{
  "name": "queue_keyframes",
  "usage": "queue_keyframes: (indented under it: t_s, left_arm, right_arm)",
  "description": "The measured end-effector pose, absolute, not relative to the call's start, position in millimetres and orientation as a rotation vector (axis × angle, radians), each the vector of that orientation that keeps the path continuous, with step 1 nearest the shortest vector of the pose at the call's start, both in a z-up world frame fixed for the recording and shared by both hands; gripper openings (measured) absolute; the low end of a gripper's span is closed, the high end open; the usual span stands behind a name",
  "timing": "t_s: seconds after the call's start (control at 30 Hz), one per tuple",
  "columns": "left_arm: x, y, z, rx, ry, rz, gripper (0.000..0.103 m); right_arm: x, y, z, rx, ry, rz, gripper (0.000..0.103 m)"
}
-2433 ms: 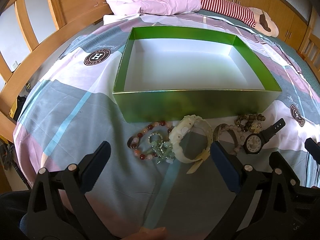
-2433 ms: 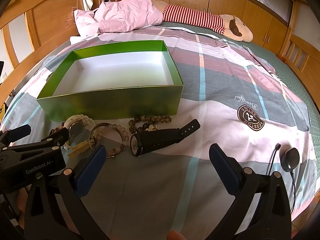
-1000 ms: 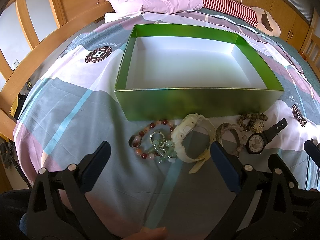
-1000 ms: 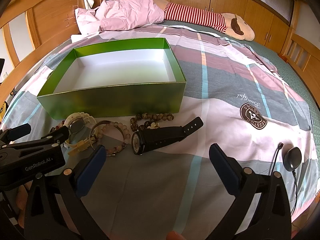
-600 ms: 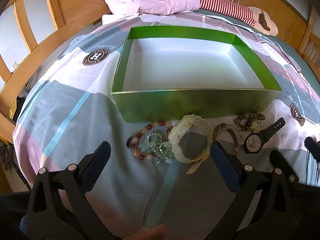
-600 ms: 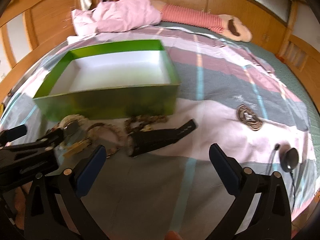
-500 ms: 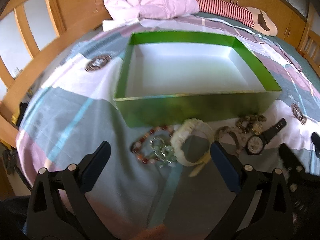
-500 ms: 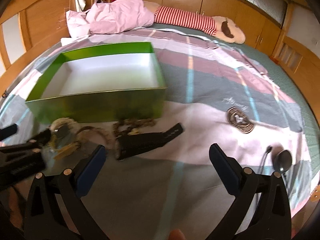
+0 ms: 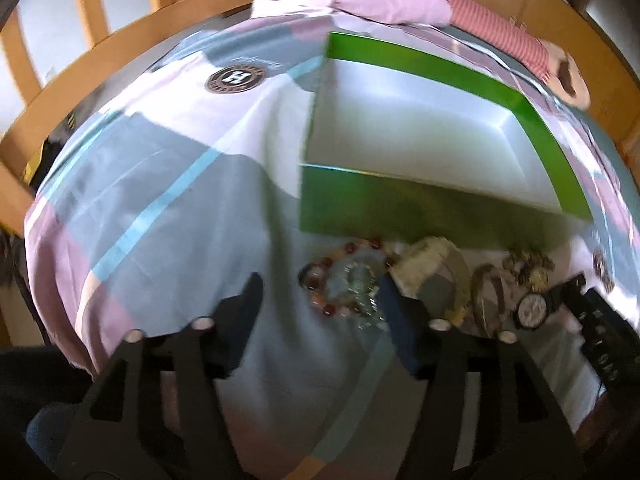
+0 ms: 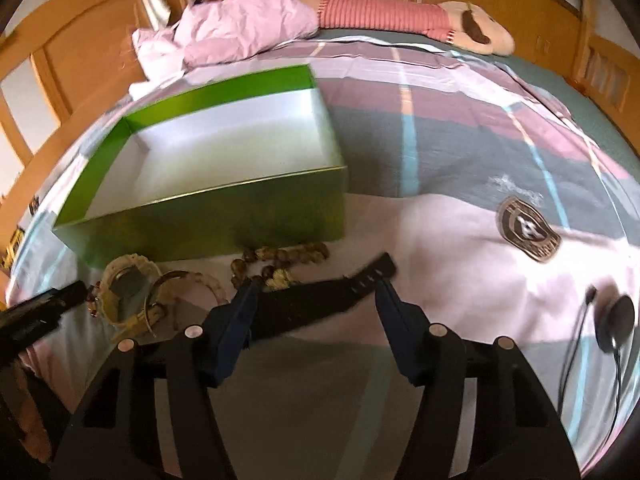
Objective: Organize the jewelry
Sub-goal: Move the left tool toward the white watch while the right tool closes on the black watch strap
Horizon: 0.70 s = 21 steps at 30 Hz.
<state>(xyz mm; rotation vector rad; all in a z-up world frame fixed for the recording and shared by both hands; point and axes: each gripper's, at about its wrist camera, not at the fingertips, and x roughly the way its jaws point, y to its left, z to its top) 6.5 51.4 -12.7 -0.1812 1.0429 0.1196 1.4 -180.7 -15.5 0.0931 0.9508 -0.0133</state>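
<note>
A green box (image 9: 420, 216) with a white inside stands open and empty on the bed; it also shows in the right wrist view (image 10: 224, 216). In front of it lie a red bead bracelet with a green charm piece (image 9: 348, 280), a cream watch (image 9: 432, 268), a beige bangle (image 9: 486, 292), brown beads (image 9: 528, 264) and a black watch (image 9: 540, 304). My left gripper (image 9: 320, 304) is open, low over the red bracelet. My right gripper (image 10: 316, 300) is open, its fingers either side of the black watch (image 10: 320, 304). The cream watch (image 10: 128, 284) and brown beads (image 10: 284, 256) lie left of it.
A pink quilt (image 10: 240, 28) and a striped plush toy (image 10: 400, 12) lie at the far end of the bed. A black puck with a cable (image 10: 612, 320) lies at the right. A wooden bed rail (image 9: 100, 68) runs along the left.
Both grippers have dropped toward the bed and narrowed. The left moved over the red bracelet, the right came around the black watch. The views are blurred from motion.
</note>
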Motion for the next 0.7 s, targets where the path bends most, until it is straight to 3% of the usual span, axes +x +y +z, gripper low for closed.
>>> queue_keyframes:
  t_s: [0.17, 0.27, 0.33, 0.47, 0.7]
  left_arm:
    - [8, 57, -16, -0.227, 1.056, 0.135, 0.063]
    - [7, 50, -15, -0.22, 1.051, 0.096, 0.059]
    - [8, 41, -15, -0.199, 1.052, 0.062, 0.051]
    - [16, 19, -16, -0.119, 1.057, 0.009, 0.033]
    - [32, 8, -18, -0.032, 1.049, 0.02, 0.029]
  right_arm:
    - [3, -171, -29, 0.084, 1.043, 0.049, 0.061]
    - [-8, -177, -38, 0.13, 1.084, 0.092, 0.052]
    - [-17, -180, -41, 0.128, 1.099, 0.095, 0.045]
    - [-28, -187, -32, 0.108, 1.056, 0.077, 0.045]
    - [-16, -192, -21, 0.158, 1.017, 0.085, 0.045]
